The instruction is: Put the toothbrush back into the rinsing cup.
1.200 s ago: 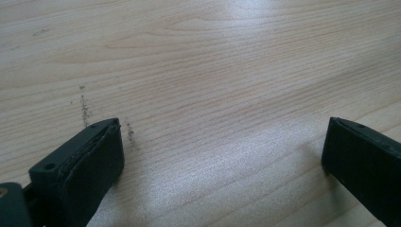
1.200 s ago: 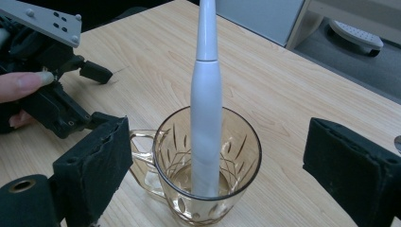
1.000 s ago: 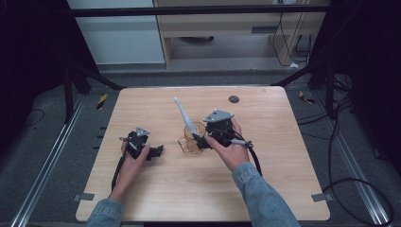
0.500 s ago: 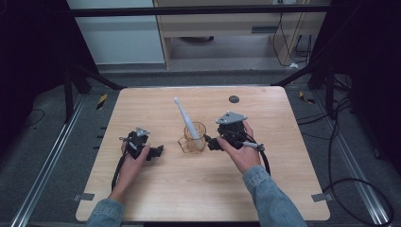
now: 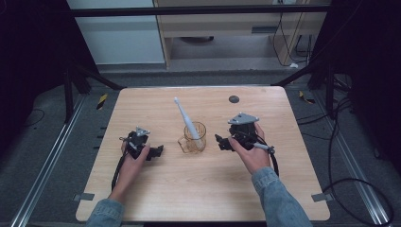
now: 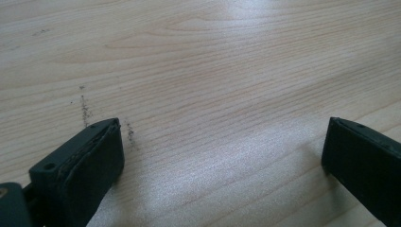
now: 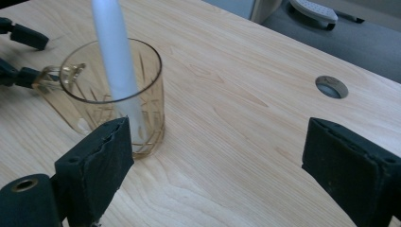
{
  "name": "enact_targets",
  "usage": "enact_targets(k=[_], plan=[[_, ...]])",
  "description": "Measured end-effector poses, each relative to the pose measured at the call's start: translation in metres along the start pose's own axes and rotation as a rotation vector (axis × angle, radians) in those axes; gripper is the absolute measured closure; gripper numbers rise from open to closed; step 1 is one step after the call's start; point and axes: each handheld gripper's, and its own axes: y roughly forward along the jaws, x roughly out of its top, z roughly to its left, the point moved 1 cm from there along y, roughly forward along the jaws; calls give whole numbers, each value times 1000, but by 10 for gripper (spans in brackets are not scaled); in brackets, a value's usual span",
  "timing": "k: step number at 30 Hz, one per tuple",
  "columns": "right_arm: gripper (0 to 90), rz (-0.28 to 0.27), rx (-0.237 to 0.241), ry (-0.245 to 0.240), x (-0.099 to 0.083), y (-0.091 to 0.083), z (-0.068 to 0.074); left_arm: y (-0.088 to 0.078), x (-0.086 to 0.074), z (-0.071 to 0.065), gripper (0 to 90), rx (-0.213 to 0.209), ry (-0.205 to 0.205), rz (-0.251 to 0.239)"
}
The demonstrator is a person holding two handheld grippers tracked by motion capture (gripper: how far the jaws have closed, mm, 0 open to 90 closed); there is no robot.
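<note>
A clear amber glass mug (image 5: 195, 138) stands mid-table with a white electric toothbrush (image 5: 185, 117) leaning in it, head up toward the far left. My right gripper (image 5: 220, 142) sits just right of the mug, open and apart from it. In the right gripper view the mug (image 7: 113, 97) and the toothbrush handle (image 7: 116, 61) stand ahead to the left of my open right gripper (image 7: 217, 125). My left gripper (image 5: 158, 151) rests on the table left of the mug's handle. Its own view shows my left gripper (image 6: 222, 127) open over bare wood.
The wooden table (image 5: 156, 194) has a round cable hole (image 5: 233, 99) at the far side, also seen as a hole (image 7: 331, 86) in the right gripper view. Cables trail from both grippers toward the near edge. Dark floor and metal rails flank the table.
My right gripper has drawn back to the right, away from the mug and toothbrush, which stay standing on their own. The left gripper has not moved.
</note>
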Motion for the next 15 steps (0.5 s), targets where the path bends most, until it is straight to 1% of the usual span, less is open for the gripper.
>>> enact_targets(k=[1, 2, 3, 4, 5, 7, 8, 9, 10, 11, 12, 14, 15], plan=[[94, 0, 0, 0, 0, 0, 0, 0, 0, 0, 0, 0, 0, 0], [95, 5, -9, 4, -3, 0, -4, 0, 0, 0, 0, 0, 1, 1], [95, 5, -9, 4, -3, 0, -4, 0, 0, 0, 0, 0, 1, 1], [95, 7, -21, 16, -5, -2, -9, 0, 0, 0, 0, 0, 1, 1], [95, 7, -21, 16, -5, -2, -9, 0, 0, 0, 0, 0, 1, 1], [100, 15, -35, 32, -9, -4, -16, 0, 0, 0, 0, 0, 1, 2], [101, 26, -44, 36, -13, -5, -22, 0, 0, 0, 0, 0, 2, 2], [101, 26, -44, 36, -13, -5, -22, 0, 0, 0, 0, 0, 2, 2], [104, 39, -55, 47, -18, -6, -28, 0, 0, 0, 0, 0, 2, 2], [104, 46, -60, 47, -21, -7, -31, 0, 0, 0, 0, 0, 2, 1], [104, 46, -60, 47, -21, -7, -31, 0, 0, 0, 0, 0, 2, 1], [108, 54, -69, 61, -26, -8, -37, 0, 0, 0, 0, 0, 1, 1], [110, 66, -72, 69, -31, -9, -43, 0, 0, 0, 0, 0, 2, 1]])
